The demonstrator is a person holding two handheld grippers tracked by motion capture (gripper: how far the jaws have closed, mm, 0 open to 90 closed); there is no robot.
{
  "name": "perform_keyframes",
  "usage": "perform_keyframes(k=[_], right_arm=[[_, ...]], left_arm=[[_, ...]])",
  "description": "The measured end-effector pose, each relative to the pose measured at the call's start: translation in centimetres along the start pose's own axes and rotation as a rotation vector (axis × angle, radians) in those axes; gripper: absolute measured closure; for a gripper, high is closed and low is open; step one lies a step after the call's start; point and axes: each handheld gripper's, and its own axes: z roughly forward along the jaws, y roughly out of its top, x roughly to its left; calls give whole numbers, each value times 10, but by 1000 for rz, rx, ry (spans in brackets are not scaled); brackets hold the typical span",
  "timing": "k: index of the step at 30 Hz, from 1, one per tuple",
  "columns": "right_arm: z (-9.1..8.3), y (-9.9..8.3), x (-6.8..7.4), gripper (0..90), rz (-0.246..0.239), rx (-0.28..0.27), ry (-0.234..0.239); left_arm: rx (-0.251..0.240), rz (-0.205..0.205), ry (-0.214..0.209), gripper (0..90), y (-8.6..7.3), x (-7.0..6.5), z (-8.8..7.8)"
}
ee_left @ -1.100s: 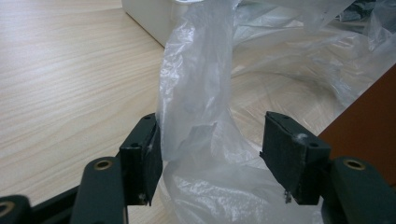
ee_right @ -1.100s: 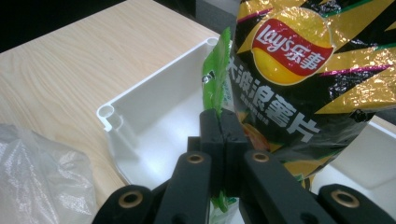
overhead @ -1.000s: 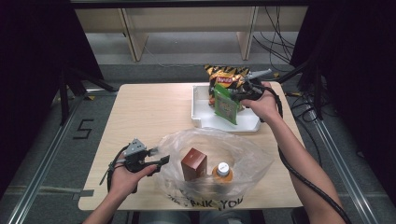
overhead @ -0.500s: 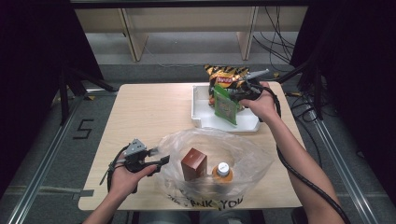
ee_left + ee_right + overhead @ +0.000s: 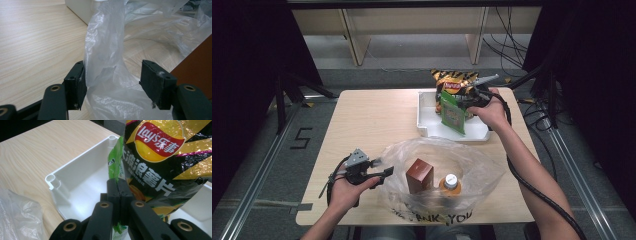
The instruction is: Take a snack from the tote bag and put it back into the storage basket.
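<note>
the right gripper (image 5: 458, 98), clamped on the green packet (image 5: 452, 114) hanging long-axis down over the white tray (image 5: 428, 131) at upper right, must carry it toward lower centre, where the left gripper's (image 5: 112, 83) open jaws straddle the plastic bag (image 5: 472, 165) rim.

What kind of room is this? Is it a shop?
Probably a lab set up for recording, not a shop: a bare wooden table on a taped, numbered floor, loose cables, and dark curtains at both sides.
</note>
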Motion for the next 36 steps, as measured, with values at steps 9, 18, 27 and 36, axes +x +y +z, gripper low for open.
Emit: perform_keyframes(k=[9, 18, 27, 36], right_arm=[[2, 1, 0, 900, 10, 0, -1], [4, 0, -4, 900, 5, 1, -16], [2, -2, -6, 883, 31, 19, -23], [3, -3, -7, 760, 16, 31, -89]], left_arm=[[0, 7, -2, 387, 0, 0, 0], [4, 7, 0, 387, 0, 0, 0], [4, 0, 1, 387, 0, -1, 1], [3, 8, 1, 387, 0, 0, 0]])
